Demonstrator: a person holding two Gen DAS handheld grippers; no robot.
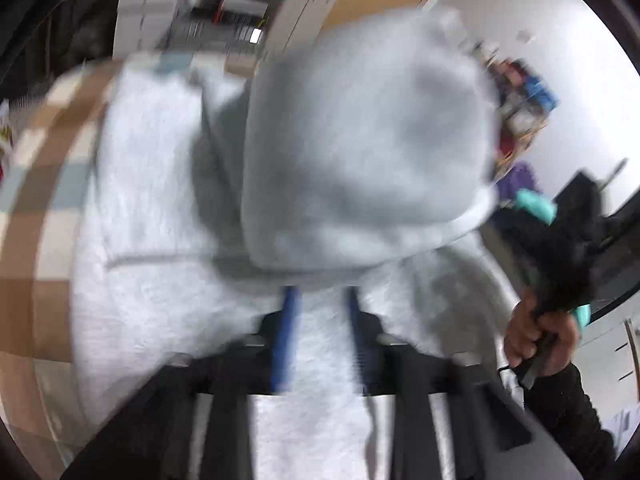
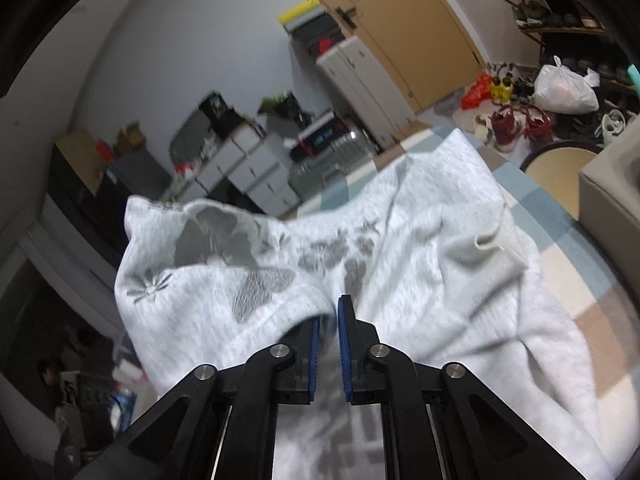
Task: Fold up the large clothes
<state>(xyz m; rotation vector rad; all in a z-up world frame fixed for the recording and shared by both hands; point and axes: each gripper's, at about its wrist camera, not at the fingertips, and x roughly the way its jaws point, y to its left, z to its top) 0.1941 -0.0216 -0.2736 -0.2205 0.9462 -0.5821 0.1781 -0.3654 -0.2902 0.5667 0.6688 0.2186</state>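
A pale grey-white sweatshirt (image 1: 168, 280) lies spread on the checked tablecloth (image 1: 44, 200); the left wrist view is blurred. A loose flap of it (image 1: 360, 140) hangs in the air ahead of my left gripper (image 1: 322, 300), which stands open above the cloth with nothing pinched between its blue pads. In the right wrist view the same sweatshirt (image 2: 420, 240) shows grey butterfly prints. Its hem lies over the left finger of my right gripper (image 2: 331, 312), whose pads stand a narrow slit apart. A hand (image 1: 536, 340) holds that gripper's black handle at the right.
The tablecloth (image 2: 560, 248) runs to the table's far edge. Beyond it are a round chair (image 2: 560, 160), a beige cushion (image 2: 608, 184), shoes (image 2: 516, 124) and a white bag (image 2: 564, 88) on the floor, and white drawers (image 2: 256, 172). A person (image 2: 52, 372) sits low at the left.
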